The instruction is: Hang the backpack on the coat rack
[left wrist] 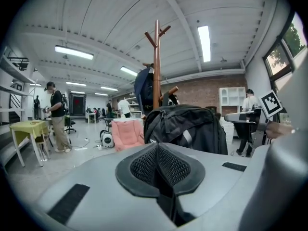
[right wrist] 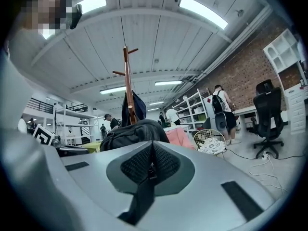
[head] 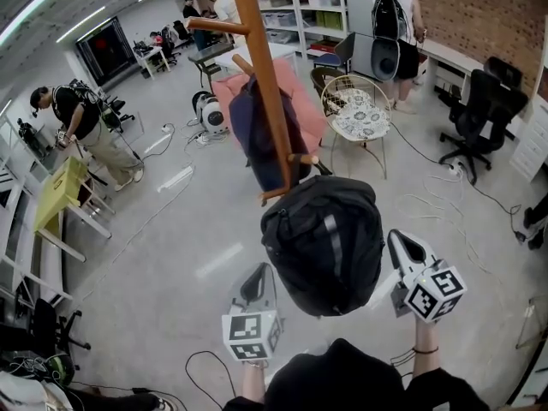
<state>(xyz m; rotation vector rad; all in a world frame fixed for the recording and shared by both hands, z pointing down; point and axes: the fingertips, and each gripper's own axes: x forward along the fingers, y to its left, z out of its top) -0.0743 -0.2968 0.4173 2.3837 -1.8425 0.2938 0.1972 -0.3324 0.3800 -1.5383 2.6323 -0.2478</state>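
The backpack (head: 325,247) is seen upright and clear of the floor, seemingly hung from a lower peg (head: 301,158) of the coat rack (head: 261,75). It lies straight ahead, flanked by the left tongs (left wrist: 158,153) and the right tongs (right wrist: 152,153), both closed, neither clearly nearer.

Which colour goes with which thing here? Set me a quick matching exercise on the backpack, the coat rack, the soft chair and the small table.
Things:
1. backpack
2. coat rack
3. soft chair
4. small table

Colours:
A. yellow-green
B. black
C. pink
D. brown wood

Pairs: 1-B, 2-D, 3-C, 4-A
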